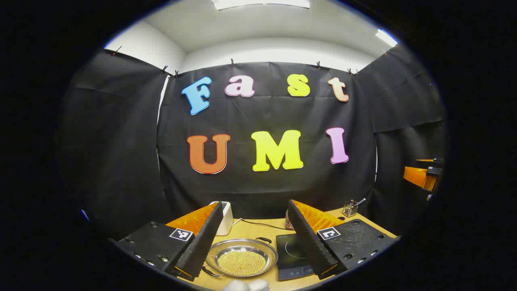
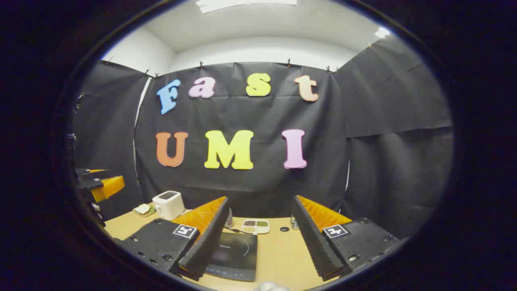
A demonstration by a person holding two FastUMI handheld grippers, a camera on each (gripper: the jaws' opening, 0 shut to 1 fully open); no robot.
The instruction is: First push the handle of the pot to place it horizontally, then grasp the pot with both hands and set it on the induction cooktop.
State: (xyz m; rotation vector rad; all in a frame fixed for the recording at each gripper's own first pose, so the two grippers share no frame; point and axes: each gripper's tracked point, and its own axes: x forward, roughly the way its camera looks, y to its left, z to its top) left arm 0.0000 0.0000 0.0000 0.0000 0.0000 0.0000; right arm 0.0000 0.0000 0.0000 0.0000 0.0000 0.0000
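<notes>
We hold the left hand-held gripper spread wide and empty, with the steel pot lying low between its fingers on the table, so our left is nearer. The induction cooktop sits just right of the pot. Our right hand-held gripper, also released, looks over the cooktop.

Bare worktop lay right of the induction cooktop, giving free passage there. The pot sat just left of the cooktop, nearly touching. A toaster, a divided dish and a utensil holder lined the rear edge.
</notes>
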